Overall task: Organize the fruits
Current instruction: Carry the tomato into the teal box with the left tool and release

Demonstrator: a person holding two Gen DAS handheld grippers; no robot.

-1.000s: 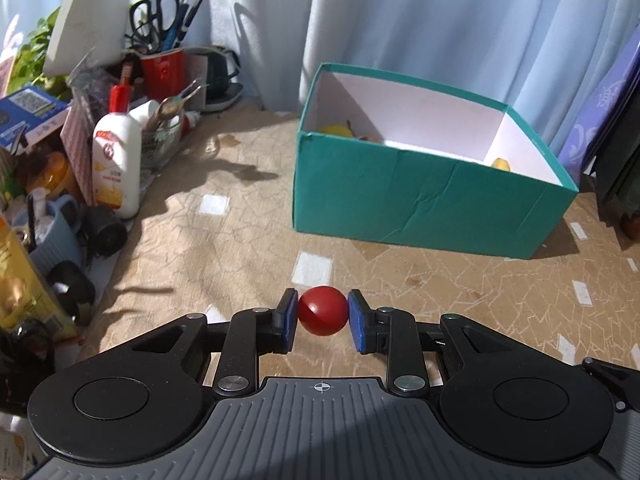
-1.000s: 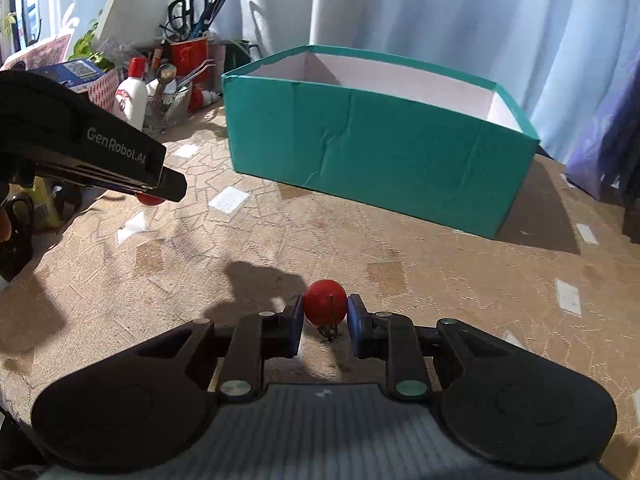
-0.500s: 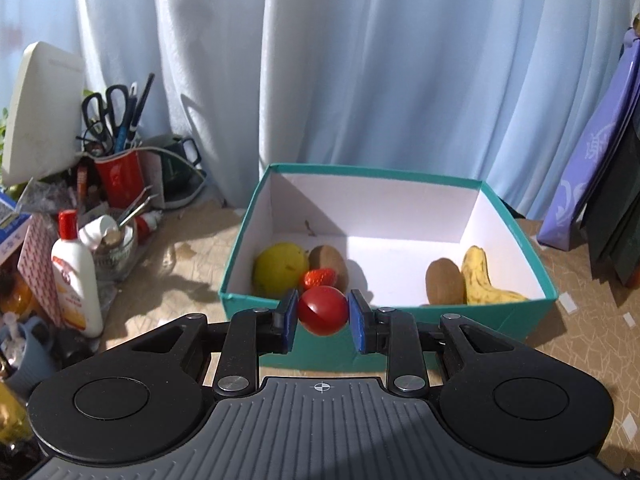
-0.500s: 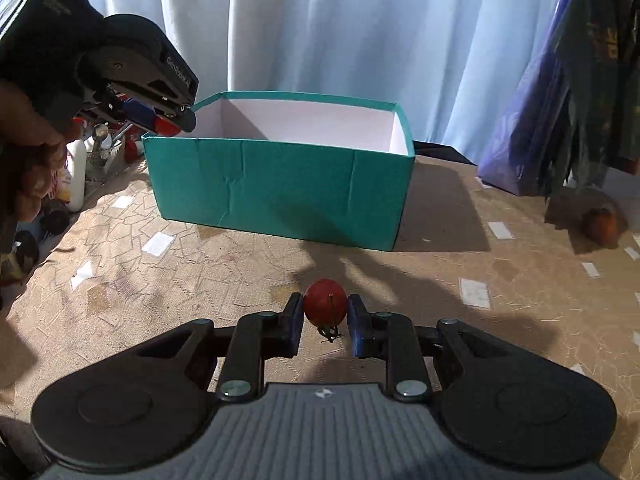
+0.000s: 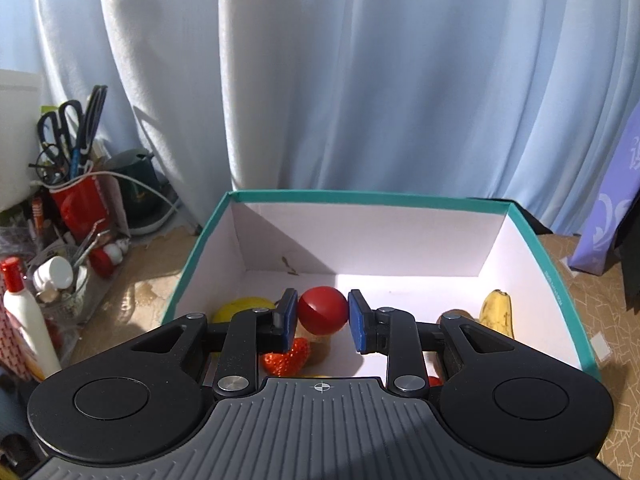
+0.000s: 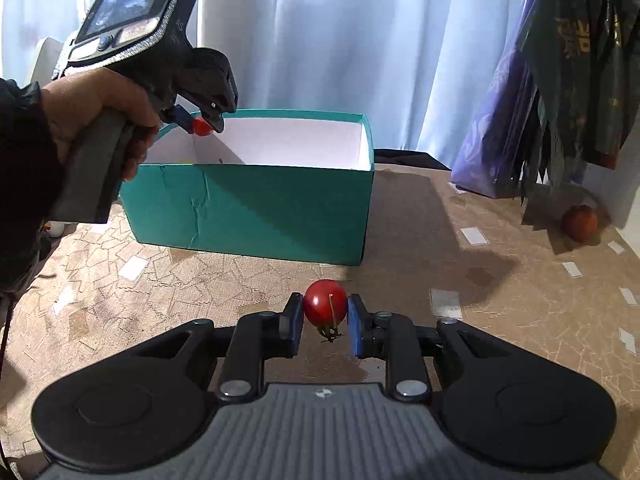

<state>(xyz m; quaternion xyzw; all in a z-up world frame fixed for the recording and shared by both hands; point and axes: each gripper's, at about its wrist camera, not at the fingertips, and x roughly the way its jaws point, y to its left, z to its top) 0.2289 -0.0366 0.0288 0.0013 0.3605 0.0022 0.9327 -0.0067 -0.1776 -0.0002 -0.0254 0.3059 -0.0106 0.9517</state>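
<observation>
My left gripper (image 5: 322,316) is shut on a red cherry tomato (image 5: 322,309) and holds it over the open teal box (image 5: 552,276), above its left half. In the box lie a yellow round fruit (image 5: 240,307), a strawberry (image 5: 286,358), a kiwi (image 5: 454,315) and a banana (image 5: 496,312). My right gripper (image 6: 323,318) is shut on a second red tomato (image 6: 325,302) with a stem, above the table, in front of the box (image 6: 248,204). The left gripper (image 6: 200,124) also shows there, at the box's left rim.
A red cup with scissors and pens (image 5: 78,196), a white bottle (image 5: 24,320) and clutter stand left of the box. A purple bag (image 6: 496,136) and dark hanging bag (image 6: 576,80) are at the right. An orange-red fruit (image 6: 580,222) lies on the table at the right.
My left gripper has risen and moved forward with its tomato, from low before the box to over its inside. My right gripper has stayed shut on its tomato and swung right.
</observation>
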